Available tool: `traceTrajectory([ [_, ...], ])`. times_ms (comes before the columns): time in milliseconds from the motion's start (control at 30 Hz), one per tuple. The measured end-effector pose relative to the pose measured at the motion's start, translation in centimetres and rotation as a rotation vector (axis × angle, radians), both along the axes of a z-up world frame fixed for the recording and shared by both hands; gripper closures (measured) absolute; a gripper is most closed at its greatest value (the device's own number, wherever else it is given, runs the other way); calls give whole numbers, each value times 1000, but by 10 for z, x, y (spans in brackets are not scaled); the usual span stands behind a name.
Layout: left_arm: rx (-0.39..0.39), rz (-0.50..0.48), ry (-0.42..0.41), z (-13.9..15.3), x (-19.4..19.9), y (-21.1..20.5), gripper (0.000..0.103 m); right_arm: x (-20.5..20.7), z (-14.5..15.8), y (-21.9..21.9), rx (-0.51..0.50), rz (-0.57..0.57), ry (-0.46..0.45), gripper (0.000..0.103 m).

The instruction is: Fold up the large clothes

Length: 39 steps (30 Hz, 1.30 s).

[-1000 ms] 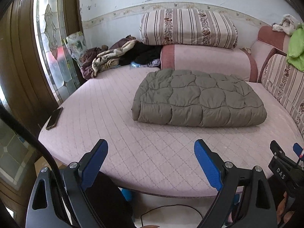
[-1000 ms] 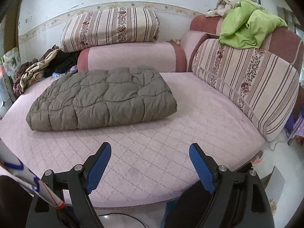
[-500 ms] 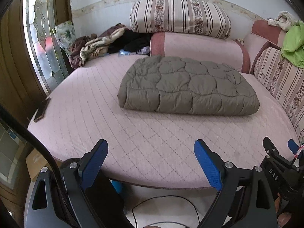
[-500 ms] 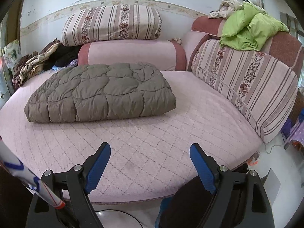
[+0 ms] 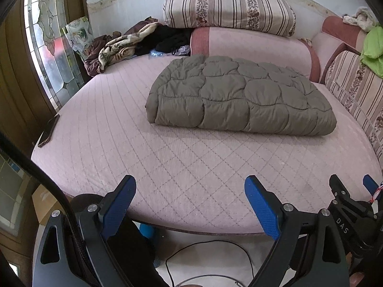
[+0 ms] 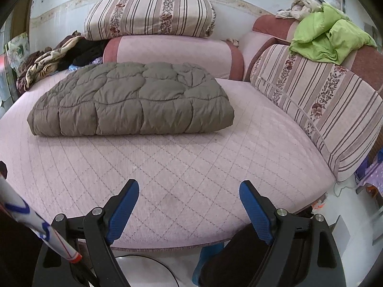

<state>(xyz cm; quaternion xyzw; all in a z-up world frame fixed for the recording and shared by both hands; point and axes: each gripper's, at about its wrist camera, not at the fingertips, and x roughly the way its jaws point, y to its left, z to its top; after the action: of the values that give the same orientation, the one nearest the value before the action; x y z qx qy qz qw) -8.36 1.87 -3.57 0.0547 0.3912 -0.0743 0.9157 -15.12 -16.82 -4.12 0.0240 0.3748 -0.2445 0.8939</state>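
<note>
A folded olive quilted jacket point(image 5: 239, 98) is lying on a pink round bed point(image 5: 167, 157). The left gripper point(image 5: 190, 205) and right gripper point(image 6: 189, 209) are hovering near the bed's edge, fingers apart, holding nothing.

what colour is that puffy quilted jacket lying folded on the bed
Olive grey-brown, stitched in rounded quilted panels. The folded jacket shows best in the right wrist view.

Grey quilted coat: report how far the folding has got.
Done: the grey quilted coat lies as a compact folded bundle on the pink bed. In hand: nothing; the left gripper and right gripper are open, short of it. Left: possibly the green garment heaped on the cushions.
</note>
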Motion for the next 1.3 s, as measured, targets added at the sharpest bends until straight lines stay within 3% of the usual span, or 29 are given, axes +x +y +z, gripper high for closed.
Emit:
traceTrajectory([
  [600, 19, 4, 91, -32, 23, -2, 12, 31, -18, 9, -20, 39, 73, 14],
  [1300, 40, 21, 109, -47, 38, -1, 12, 49, -38, 8, 50, 80, 156, 13],
])
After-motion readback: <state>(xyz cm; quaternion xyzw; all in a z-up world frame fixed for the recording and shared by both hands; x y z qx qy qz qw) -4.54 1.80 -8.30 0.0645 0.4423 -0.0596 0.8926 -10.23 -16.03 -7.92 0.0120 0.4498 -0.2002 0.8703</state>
